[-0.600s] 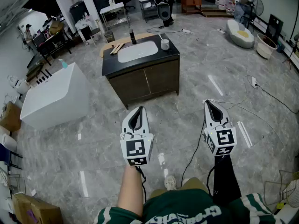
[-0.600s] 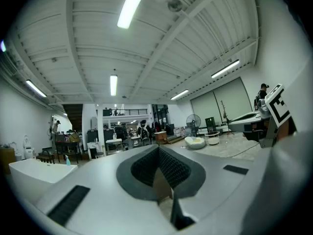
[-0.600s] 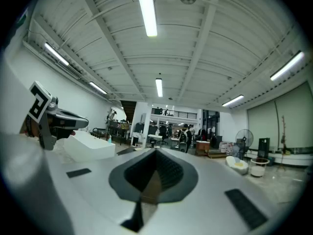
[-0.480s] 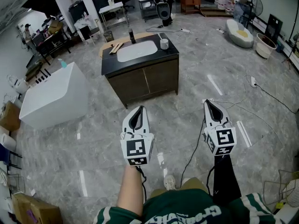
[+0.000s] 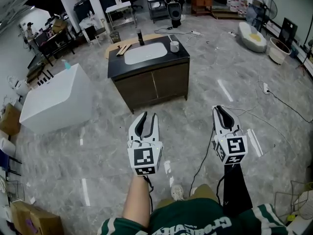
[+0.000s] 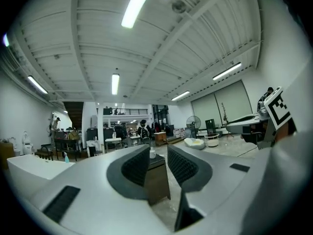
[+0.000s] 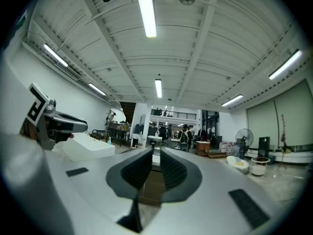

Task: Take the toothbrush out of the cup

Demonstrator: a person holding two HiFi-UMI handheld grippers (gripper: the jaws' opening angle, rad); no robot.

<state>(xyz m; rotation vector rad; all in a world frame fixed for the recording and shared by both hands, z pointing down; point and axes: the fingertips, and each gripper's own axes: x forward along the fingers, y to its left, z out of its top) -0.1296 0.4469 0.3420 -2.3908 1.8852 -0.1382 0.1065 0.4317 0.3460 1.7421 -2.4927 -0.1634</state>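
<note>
A white cup stands on the right end of the black-topped vanity cabinet, beside its white sink. A thin toothbrush handle pokes up from the cup. Both grippers hover level over the floor, well short of the cabinet. My left gripper is open with nothing between its pads; in the left gripper view the far cup shows through the gap of the left gripper. My right gripper keeps only a narrow gap, also with nothing in it, as the right gripper view shows.
A white tub-like block sits on the floor left of the cabinet. Cables and a power strip trail over the marble floor at right. Cardboard boxes lie at bottom left. Tables and a fan stand at the back.
My left gripper's jaws have spread apart from nearly together. Both hands stay in about the same place; the right gripper looks unchanged.
</note>
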